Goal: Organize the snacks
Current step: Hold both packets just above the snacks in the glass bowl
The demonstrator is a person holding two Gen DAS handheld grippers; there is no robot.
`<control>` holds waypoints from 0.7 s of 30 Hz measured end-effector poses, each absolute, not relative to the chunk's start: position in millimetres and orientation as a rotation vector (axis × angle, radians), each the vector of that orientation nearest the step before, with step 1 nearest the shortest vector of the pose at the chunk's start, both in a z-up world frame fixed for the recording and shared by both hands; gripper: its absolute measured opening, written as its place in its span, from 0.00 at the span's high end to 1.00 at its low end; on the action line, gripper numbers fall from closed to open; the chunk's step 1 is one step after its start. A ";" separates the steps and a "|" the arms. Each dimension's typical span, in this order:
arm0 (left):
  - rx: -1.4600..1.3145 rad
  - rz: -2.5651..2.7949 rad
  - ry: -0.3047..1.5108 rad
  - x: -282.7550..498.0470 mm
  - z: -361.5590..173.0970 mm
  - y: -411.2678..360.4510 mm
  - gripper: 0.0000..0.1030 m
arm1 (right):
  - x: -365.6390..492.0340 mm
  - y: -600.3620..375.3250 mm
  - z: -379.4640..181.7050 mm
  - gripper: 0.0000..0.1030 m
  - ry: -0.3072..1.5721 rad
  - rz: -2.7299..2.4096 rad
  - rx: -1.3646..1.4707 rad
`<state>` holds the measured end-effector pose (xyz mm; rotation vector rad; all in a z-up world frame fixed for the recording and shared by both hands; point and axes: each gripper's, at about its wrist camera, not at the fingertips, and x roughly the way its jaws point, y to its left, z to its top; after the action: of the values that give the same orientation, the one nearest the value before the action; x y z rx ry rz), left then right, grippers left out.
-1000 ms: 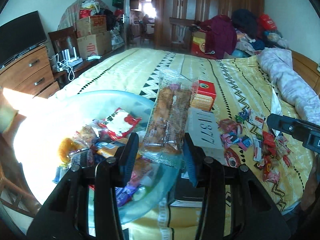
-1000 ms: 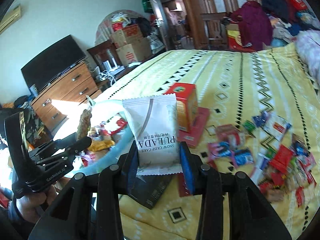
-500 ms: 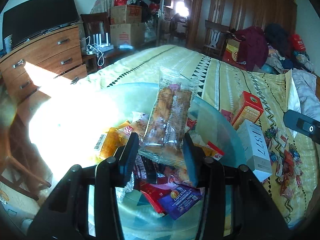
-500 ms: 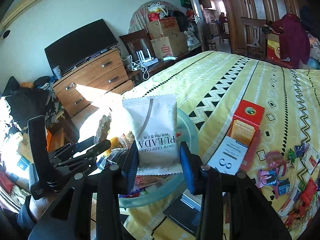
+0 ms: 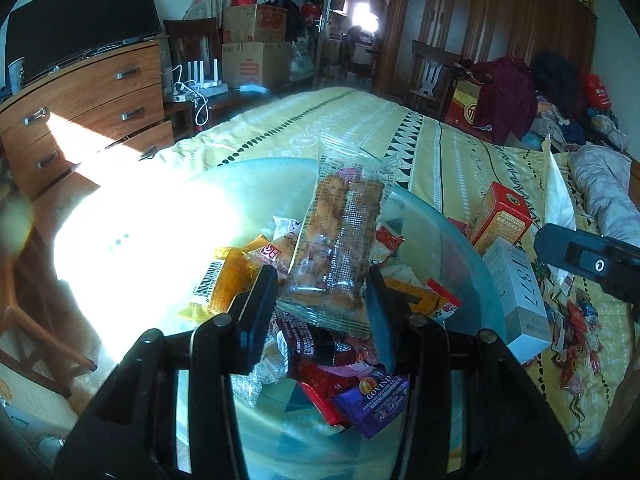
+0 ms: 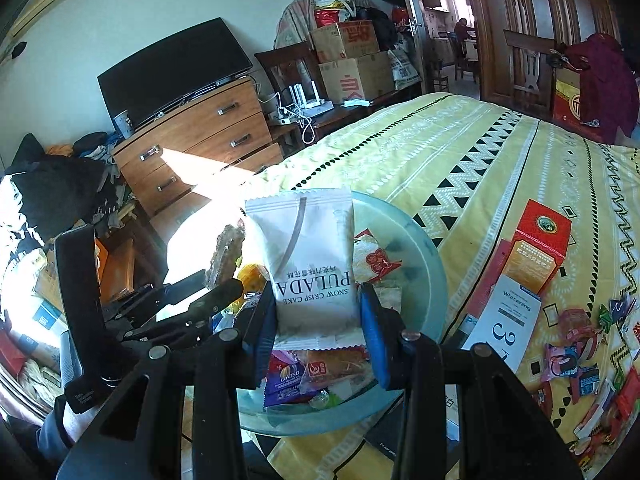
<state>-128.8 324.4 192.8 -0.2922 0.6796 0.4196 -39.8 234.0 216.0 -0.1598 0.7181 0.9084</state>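
Right wrist view: right hand-held gripper [image 6: 318, 320] clamps white "PULADA SNOW CRISP CAKE" packet [image 6: 310, 264]; left hand-held gripper [image 5: 322, 304] pinches clear pastry packet [image 5: 338, 240].

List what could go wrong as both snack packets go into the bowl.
The glass bowl seems to sit at the bed's edge; a push could tip it. The left gripper and right gripper are close together and may collide. The clear pastry packet and white PULADA packet may slide off the heap.

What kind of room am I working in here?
Most likely a lived-in bedroom: a bed with a yellow patterned bedspread, a wooden chest of drawers carrying a TV, and clothes heaped on the far side.
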 end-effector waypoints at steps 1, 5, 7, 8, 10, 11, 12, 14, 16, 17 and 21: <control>-0.294 0.418 0.680 -128.9 193.0 326.1 0.57 | -40.5 237.1 216.2 0.58 0.718 0.906 -0.166; -0.293 0.417 0.683 -129.3 192.7 329.4 0.57 | -45.2 248.5 215.9 0.58 0.698 0.890 -0.206; -0.294 0.417 0.684 -129.4 192.7 331.8 0.57 | -46.4 253.7 214.1 0.58 0.691 0.880 -0.225; -0.294 0.418 0.685 -129.5 192.9 332.3 0.57 | -47.7 256.4 213.4 0.58 0.684 0.872 -0.239; -0.294 0.418 0.685 -129.6 193.1 333.1 0.57 | -49.5 262.9 213.0 0.58 0.664 0.854 -0.273; -0.295 0.419 0.685 -130.2 193.3 334.0 0.57 | -50.7 265.9 212.8 0.58 0.656 0.847 -0.288; -0.296 0.420 0.684 -130.8 193.1 334.7 0.57 | -51.1 268.2 212.5 0.58 0.648 0.842 -0.303; -0.297 0.423 0.684 -131.6 193.2 336.2 0.57 | -52.5 272.9 211.7 0.58 0.639 0.837 -0.324; -0.298 0.424 0.686 -131.6 192.0 337.5 0.57 | -53.4 275.8 210.0 0.58 0.633 0.833 -0.339; -0.298 0.425 0.688 -131.7 191.6 338.3 0.57 | -53.3 277.0 209.1 0.58 0.633 0.834 -0.342; -0.299 0.428 0.693 -130.6 188.8 339.8 0.56 | -54.4 278.0 205.9 0.58 0.637 0.836 -0.346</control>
<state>-130.6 339.8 188.8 -0.2992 0.6929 0.4276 -54.4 278.0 205.9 -0.3464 0.6374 0.8357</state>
